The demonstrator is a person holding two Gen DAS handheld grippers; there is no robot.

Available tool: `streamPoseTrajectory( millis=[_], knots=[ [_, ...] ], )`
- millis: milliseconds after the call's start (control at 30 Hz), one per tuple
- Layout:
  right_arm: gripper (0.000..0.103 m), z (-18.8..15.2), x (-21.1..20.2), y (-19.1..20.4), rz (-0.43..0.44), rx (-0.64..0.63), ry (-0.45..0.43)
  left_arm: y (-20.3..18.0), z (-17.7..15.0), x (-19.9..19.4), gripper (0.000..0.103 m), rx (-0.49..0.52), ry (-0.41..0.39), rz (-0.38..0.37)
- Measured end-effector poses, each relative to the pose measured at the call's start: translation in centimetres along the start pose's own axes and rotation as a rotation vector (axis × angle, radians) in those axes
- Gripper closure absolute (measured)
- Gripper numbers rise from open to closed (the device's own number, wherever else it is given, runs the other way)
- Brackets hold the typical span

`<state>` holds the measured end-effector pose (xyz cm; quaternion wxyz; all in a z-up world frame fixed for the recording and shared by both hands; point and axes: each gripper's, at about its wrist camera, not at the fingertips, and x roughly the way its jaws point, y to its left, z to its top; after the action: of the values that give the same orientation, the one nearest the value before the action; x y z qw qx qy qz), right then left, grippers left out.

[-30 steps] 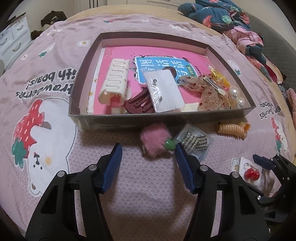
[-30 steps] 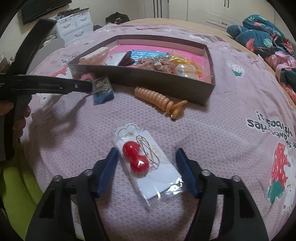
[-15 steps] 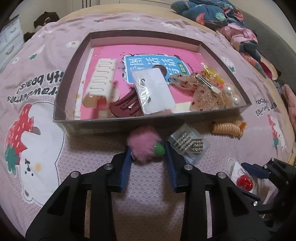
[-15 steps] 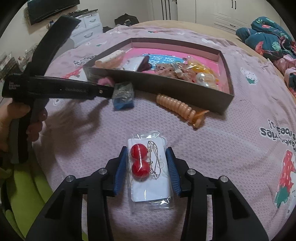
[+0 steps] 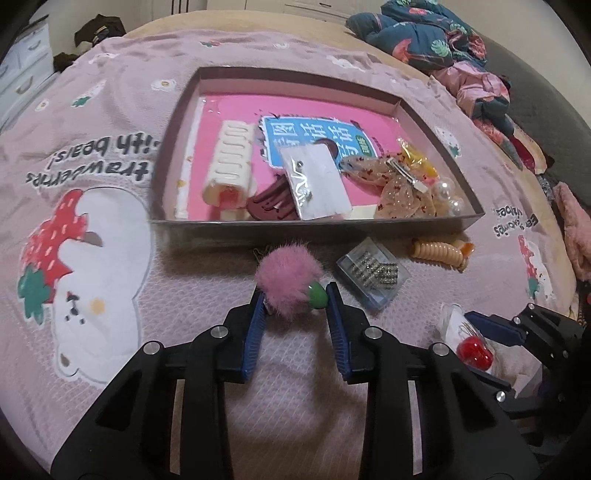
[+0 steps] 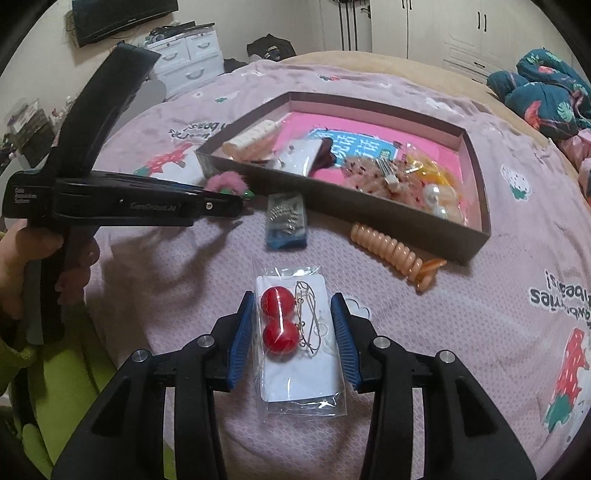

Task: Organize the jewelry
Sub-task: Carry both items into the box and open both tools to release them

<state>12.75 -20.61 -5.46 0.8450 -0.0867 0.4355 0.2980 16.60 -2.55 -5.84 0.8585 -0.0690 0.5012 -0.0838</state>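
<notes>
My left gripper (image 5: 294, 295) is shut on a pink fluffy pompom clip (image 5: 286, 278) with a green bead, just in front of the brown tray's near wall (image 5: 314, 223). From the right wrist view the left gripper (image 6: 242, 197) reaches in from the left with the pompom (image 6: 223, 181) at its tips. My right gripper (image 6: 292, 297) is shut on a clear earring packet (image 6: 295, 373) holding two red beads (image 6: 279, 321) and a wire hook. The tray (image 6: 369, 206) holds a cream claw clip (image 5: 231, 166), a maroon clip, a carded packet, a sheer bow clip and pearls.
On the pink bedspread lie a small clear case of rhinestone pieces (image 5: 373, 273) and a peach spiral hair tie (image 5: 437, 253), both near the tray's front wall. Bunched clothes (image 5: 424, 33) sit at the far right. A person's hand (image 6: 14, 266) grips the left tool.
Both grippers closed: the left around the pink pompom clip, the right around the earring packet. The right gripper has since risen a little with the packet.
</notes>
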Motion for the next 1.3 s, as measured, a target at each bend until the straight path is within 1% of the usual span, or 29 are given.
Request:
streamPoseTrajectory(
  millis=[433,733,1033,1300],
  knots=[
    [0.063,2.2,-0.7,1.6,0.005,-0.036,-0.042,2.5,-0.6,-3.8,0.079,-0.054,-0.052,0.013],
    [0.063,4.1,-1.1,1.7,-0.004,-0.041,-0.077,3.5,0.1,-5.5,0.079,-0.071,-0.09,0.025],
    [0.063,5.7,-1.8,0.4,-0.029,-0.022,-0.121,3.6,1.2,-6.6,0.079,-0.08,-0.121,0.031],
    [0.063,6.5,-2.5,-1.9,-0.077,0.01,-0.147,3.0,2.5,-6.6,0.079,-0.067,-0.136,0.026]
  ],
)
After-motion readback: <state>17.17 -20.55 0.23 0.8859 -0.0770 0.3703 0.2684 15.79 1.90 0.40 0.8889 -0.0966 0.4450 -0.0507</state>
